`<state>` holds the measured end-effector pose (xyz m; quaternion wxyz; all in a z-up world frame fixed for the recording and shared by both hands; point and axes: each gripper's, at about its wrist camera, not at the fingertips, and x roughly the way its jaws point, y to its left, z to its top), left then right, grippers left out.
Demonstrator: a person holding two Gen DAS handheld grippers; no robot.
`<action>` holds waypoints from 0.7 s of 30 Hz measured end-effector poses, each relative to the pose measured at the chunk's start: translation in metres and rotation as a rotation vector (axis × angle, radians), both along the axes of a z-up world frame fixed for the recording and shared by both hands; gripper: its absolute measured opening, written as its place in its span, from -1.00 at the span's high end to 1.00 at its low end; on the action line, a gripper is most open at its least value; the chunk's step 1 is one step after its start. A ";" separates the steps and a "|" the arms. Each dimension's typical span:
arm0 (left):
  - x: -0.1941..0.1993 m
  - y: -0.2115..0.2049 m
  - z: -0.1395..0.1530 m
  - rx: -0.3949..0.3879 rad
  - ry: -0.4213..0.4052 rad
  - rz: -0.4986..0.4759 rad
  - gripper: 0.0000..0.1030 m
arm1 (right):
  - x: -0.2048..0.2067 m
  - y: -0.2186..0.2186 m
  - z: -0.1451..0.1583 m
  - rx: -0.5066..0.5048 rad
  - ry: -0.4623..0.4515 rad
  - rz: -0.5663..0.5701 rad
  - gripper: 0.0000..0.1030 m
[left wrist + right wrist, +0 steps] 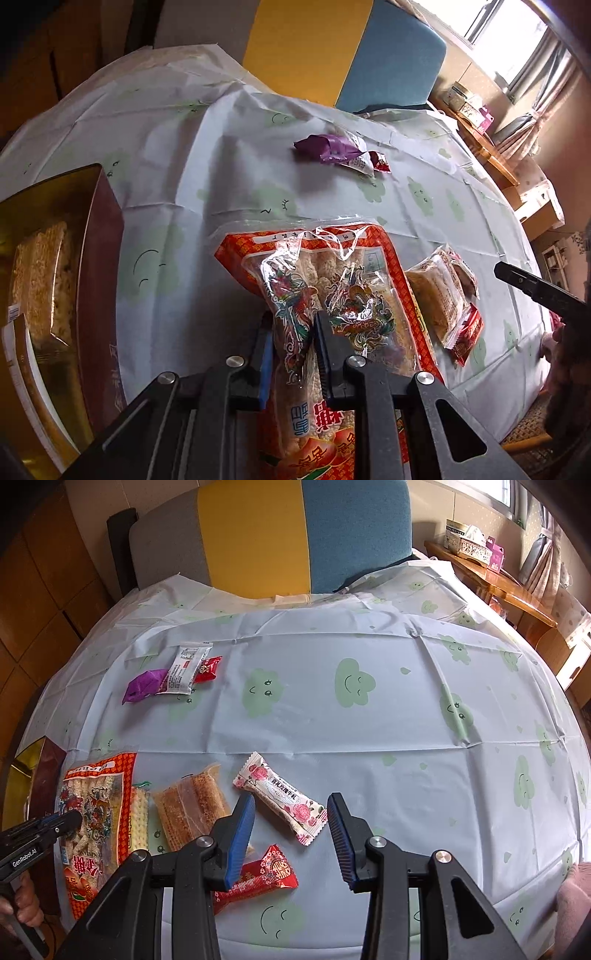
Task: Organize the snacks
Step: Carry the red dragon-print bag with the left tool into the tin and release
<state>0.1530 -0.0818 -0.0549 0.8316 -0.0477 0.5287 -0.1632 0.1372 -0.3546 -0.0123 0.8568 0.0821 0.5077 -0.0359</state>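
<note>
Your left claw [293, 328] is squeezing tight on the big red snack bag [328, 295], near the bag's middle. The bag is lying near the left edge of the surface [332, 731], at about 8 o'clock in the right wrist view, just beside the dark red box [99, 266].

The bag is crinkly and slippery, so it could be slipping out while you are carrying it. It could also be bumping the box wall and missing the inside.

The bag's long side is running from 6 o'clock to 12 o'clock in the left wrist view, with its clear sealed end pointing away from you.

Your right claw [291, 834] is hanging half open and holding nothing, just above the pink flower bar [280, 797].
</note>
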 end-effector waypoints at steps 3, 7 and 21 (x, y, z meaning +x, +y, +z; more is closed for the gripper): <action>0.000 -0.002 0.000 0.016 0.001 0.006 0.54 | 0.000 0.000 0.001 0.000 0.000 0.002 0.20; 0.003 0.000 -0.002 0.015 0.017 0.018 0.50 | 0.000 0.002 0.003 -0.004 -0.009 0.012 0.20; -0.008 -0.002 0.005 0.054 -0.043 0.019 0.62 | 0.002 0.009 0.002 -0.003 -0.020 0.051 0.20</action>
